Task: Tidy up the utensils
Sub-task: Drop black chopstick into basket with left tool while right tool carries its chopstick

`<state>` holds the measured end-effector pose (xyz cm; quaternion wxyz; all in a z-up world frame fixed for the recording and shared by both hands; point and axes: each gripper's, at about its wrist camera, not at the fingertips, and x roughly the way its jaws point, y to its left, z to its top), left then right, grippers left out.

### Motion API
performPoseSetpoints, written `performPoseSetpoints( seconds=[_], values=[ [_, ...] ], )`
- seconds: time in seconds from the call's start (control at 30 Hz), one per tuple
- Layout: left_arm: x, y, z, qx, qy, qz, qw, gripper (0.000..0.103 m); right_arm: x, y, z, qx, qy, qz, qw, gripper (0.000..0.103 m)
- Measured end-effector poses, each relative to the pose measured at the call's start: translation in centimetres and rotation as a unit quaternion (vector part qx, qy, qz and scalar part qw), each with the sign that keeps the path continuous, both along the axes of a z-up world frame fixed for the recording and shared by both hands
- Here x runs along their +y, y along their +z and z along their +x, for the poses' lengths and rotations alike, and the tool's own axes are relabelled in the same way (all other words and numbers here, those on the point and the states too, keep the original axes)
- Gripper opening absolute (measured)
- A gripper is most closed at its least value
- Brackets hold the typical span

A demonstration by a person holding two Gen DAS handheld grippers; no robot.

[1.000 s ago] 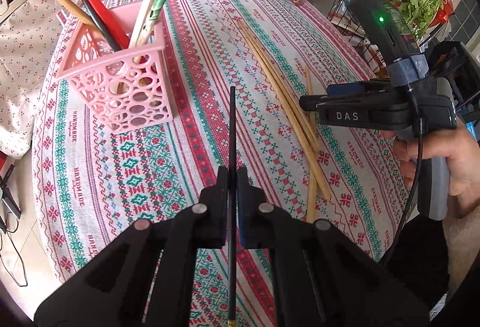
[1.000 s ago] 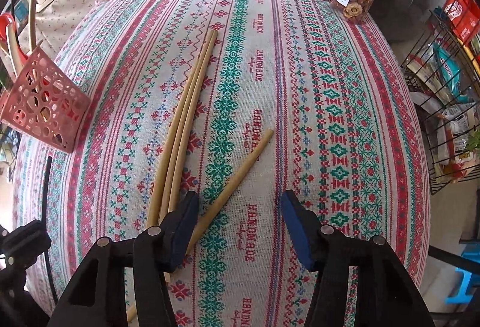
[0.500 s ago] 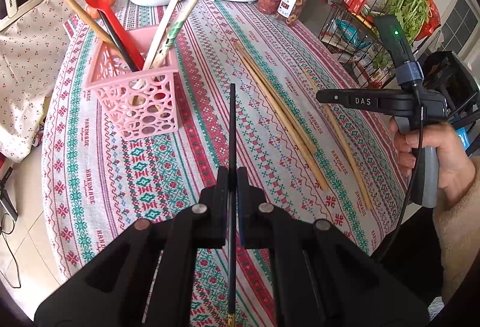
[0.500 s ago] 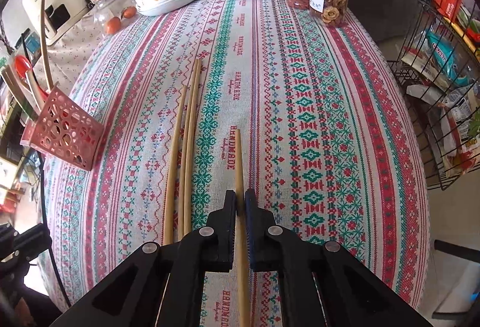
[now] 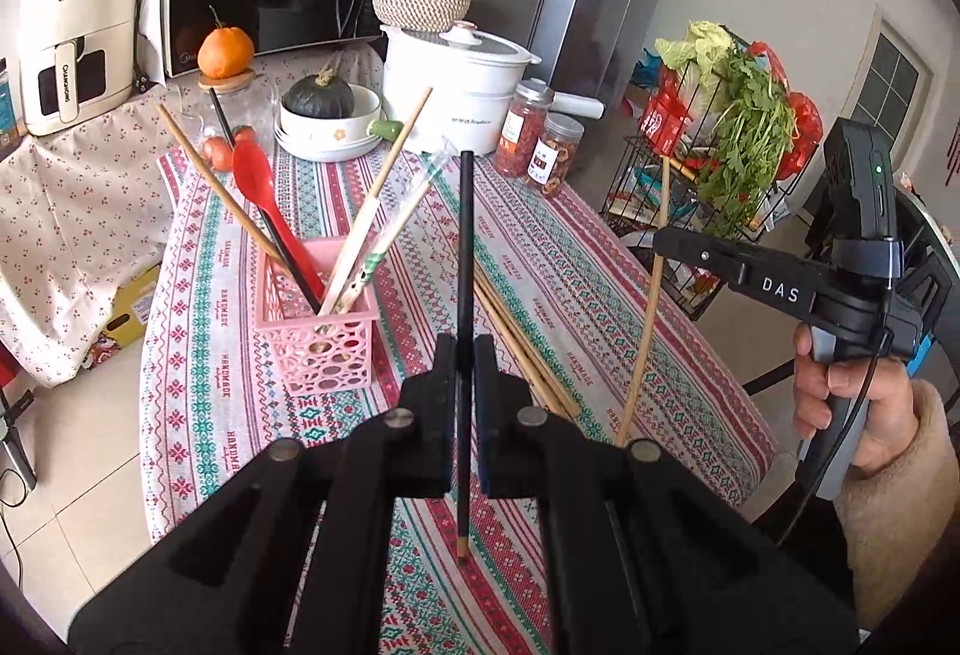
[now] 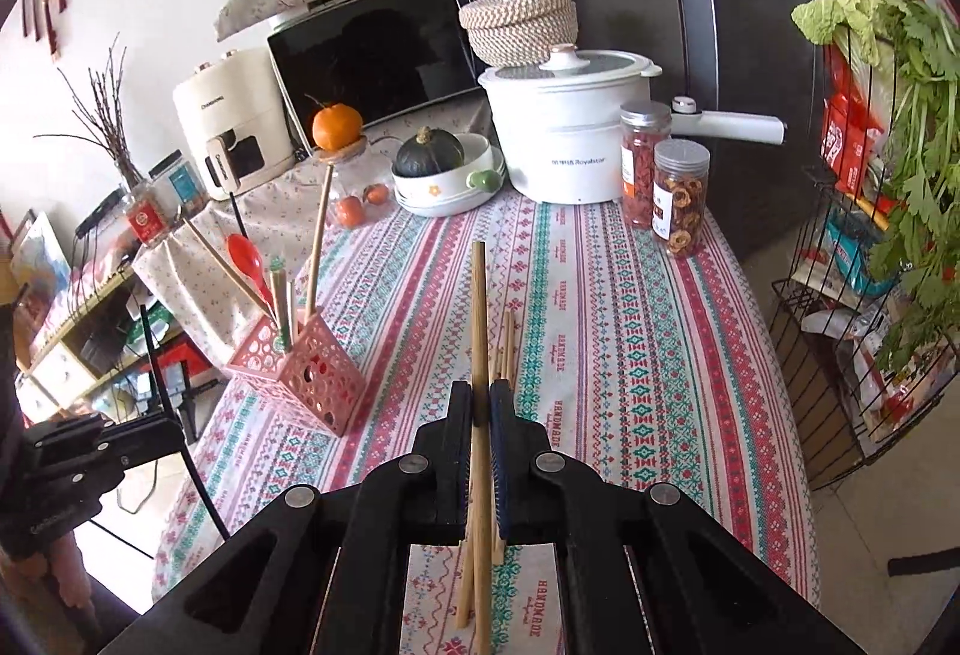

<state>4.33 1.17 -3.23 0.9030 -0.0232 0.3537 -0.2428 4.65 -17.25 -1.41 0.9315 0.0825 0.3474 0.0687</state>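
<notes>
**Now: 1 chopstick in each gripper**

Your left gripper (image 5: 462, 349) pinches a black chopstick (image 5: 465, 241); your right gripper (image 6: 480, 403) pinches a bamboo chopstick (image 6: 478, 313). Both hang above the tablecloth (image 6: 630, 355), near the pink basket (image 5: 321, 349) holding utensils.

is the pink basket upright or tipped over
Upright. The pink basket stands on its base on the tablecloth, open top up, with the red spoon and chopsticks leaning out of it.
</notes>
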Motion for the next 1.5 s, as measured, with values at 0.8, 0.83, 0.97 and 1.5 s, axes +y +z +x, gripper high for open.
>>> performPoseSetpoints(
  seconds=[0.8, 0.83, 0.97, 1.5],
  values=[
    [5.4, 6.3, 1.4, -0.230, 0.151, -0.069, 0.9590, 0.006, 2.8, 7.1, -1.8, -0.120, 0.029, 0.012, 0.992, 0.006],
    [5.3, 6.2, 1.8, -0.230, 0.155, -0.065, 0.9586, 0.006, 2.8, 7.0, -1.8, -0.119, 0.029, 0.013, 0.992, 0.006],
    [4.8, 5.2, 3.4, -0.234, 0.174, -0.048, 0.9554, 0.006, 2.9, 6.8, -1.4, -0.118, 0.030, 0.017, 0.992, 0.006],
    [4.3, 1.2, 8.0, -0.174, 0.194, -0.026, 0.9650, 0.009, 4.6, 5.9, -0.7, -0.110, 0.045, 0.012, 0.993, 0.006]
  ],
)
